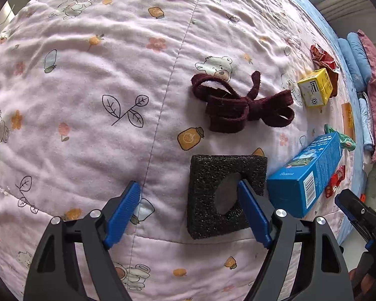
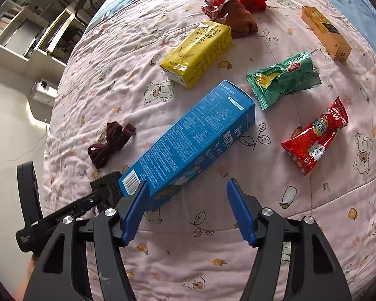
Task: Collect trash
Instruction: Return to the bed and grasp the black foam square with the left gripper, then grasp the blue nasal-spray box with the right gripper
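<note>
Here, lying on the puckered pink quilt (image 2: 188, 250): a long glossy blue carton (image 2: 188, 140), its barcode end beside a square of coarse black foam (image 1: 225, 195) with a round hole. I am holding my left gripper (image 1: 189, 202) wide at the foam, my right gripper (image 2: 185, 200) wide by the carton; crinkled green wrapper (image 2: 283, 80) lying beyond.

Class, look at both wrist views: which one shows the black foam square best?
The left wrist view: the black foam square lies nearly whole on the quilt, its round hole visible beside the left gripper. The right wrist view shows only a corner behind the blue box.
</note>
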